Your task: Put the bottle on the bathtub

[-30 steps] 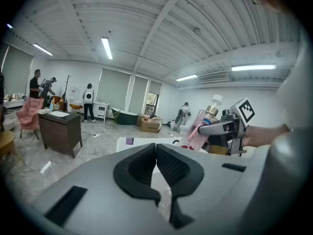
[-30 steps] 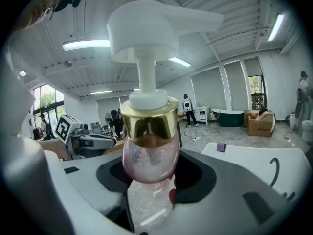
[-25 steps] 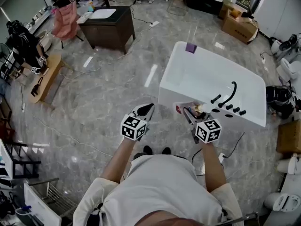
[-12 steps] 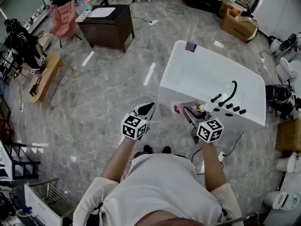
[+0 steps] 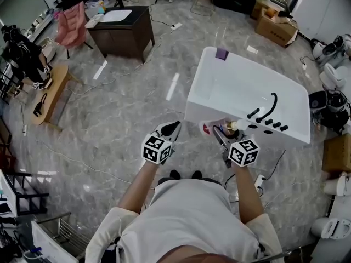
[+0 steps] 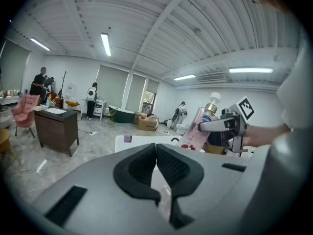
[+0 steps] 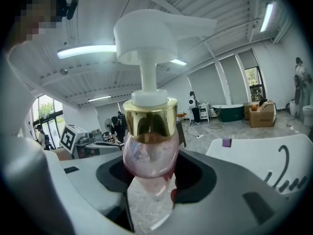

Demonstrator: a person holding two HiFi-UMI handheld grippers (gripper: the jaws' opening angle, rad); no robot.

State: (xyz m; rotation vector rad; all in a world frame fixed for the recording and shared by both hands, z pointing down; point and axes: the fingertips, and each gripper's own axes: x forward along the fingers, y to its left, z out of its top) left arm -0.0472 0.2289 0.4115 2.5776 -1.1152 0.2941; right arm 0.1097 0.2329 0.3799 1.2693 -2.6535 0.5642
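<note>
Bottle (image 7: 149, 146) clamped in right gripper (image 7: 151, 185), held at near edge of bathtub (image 5: 204, 92), not yet set down; left gripper (image 6: 156, 173) closed on nothing.

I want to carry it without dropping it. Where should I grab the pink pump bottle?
Grip the body of the bottle under its gold collar, coming from the side. The body is wide and rounded there; the white pump is a thin stem with an overhanging spout. The right gripper has its jaws on it that way.
</note>
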